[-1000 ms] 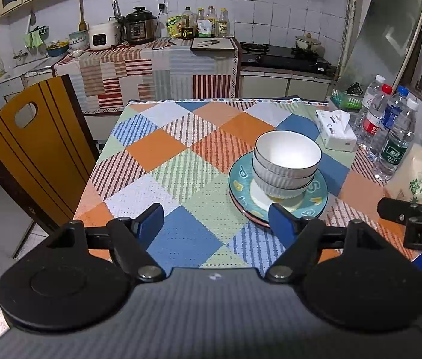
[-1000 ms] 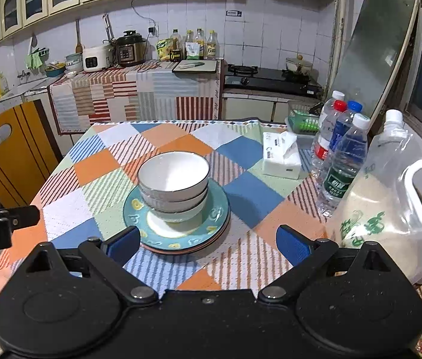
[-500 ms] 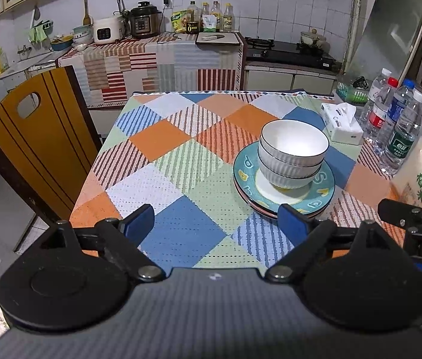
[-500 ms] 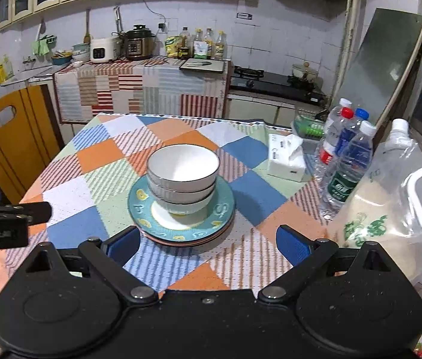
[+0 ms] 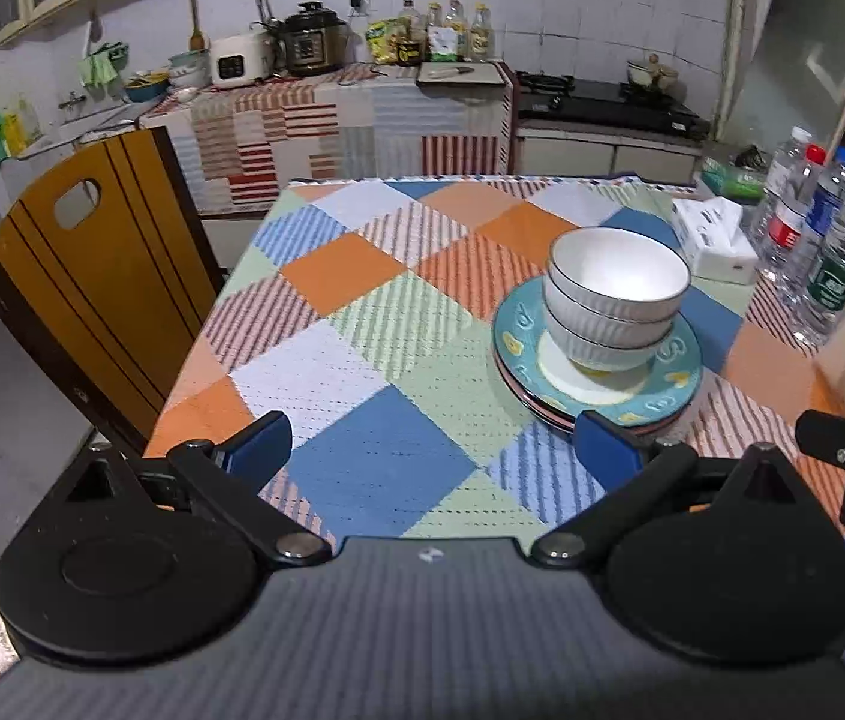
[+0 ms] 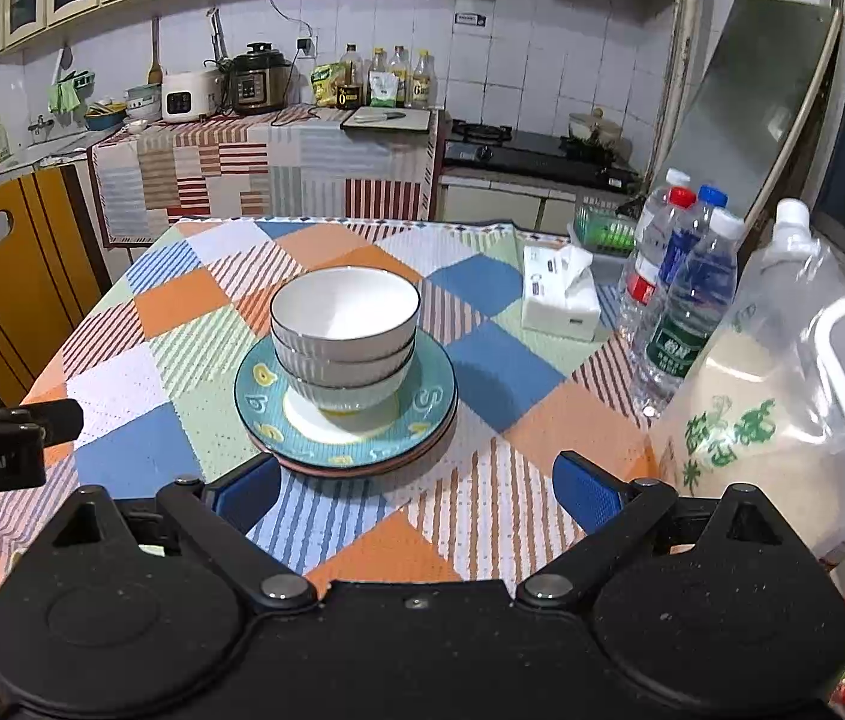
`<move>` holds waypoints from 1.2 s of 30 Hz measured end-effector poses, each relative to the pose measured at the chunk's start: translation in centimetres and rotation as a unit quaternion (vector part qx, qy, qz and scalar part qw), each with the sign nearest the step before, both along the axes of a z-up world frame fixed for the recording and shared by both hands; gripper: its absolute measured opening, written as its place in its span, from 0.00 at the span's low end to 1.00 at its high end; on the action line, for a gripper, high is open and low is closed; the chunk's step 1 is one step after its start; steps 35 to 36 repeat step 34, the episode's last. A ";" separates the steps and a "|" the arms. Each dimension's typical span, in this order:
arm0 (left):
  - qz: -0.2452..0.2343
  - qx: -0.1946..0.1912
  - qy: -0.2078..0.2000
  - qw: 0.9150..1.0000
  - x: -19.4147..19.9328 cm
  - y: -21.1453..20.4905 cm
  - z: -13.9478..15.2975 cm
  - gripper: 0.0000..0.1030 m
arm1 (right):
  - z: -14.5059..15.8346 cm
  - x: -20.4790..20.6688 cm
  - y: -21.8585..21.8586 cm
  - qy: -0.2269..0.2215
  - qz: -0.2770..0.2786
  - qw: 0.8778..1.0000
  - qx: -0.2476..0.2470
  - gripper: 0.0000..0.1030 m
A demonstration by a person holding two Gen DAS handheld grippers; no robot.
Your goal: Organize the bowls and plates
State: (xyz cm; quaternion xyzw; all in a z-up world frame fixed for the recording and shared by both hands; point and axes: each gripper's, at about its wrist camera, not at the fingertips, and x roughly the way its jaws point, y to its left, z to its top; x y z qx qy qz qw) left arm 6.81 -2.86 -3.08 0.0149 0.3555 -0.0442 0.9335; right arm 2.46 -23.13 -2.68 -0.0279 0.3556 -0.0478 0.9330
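Your left gripper (image 5: 431, 447) has its jaws spread wide with nothing between them, and it hangs over the near edge of the table (image 5: 362, 312). Your right gripper (image 6: 416, 489) is the same: wide open, empty, over the near edge, apart from the dishes.

The bowls (image 6: 344, 336) are three white ones nested upright in a stack. They sit in the middle of the plates (image 6: 345, 420), a teal one on top and at least one pinkish rim showing under it. The stack is near the table centre, slightly toward the right in your left view (image 5: 617, 294).

Far right of the stack you have a tissue box (image 6: 559, 300). Right of that are the water bottles (image 6: 683, 288), grouped close together. The big clear jug (image 6: 782, 378) stands at the near right edge. A wooden chair (image 5: 86, 276) is on the left side of the table.
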 end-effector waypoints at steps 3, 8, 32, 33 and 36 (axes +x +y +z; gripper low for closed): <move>0.002 -0.004 -0.001 1.000 -0.1 -0.1 0.1 0.99 | -0.1 -0.4 0.0 0.000 0.001 1.000 -0.001 0.96; -0.005 0.002 -0.011 1.000 -0.6 -0.7 0.1 0.99 | 0.1 -0.8 -0.3 -0.003 -0.004 1.000 0.002 0.96; -0.010 -0.009 -0.012 1.000 -1.2 -1.0 0.2 0.99 | -0.1 -0.8 -0.9 0.000 -0.020 1.000 0.001 0.96; -0.010 -0.009 -0.013 1.000 -1.2 -1.0 0.1 0.99 | -0.2 -0.7 -0.8 0.001 -0.019 1.000 0.001 0.96; -0.010 -0.008 -0.014 1.000 -1.2 -1.0 0.1 0.99 | -0.2 -0.8 -0.8 0.001 -0.019 1.000 0.001 0.96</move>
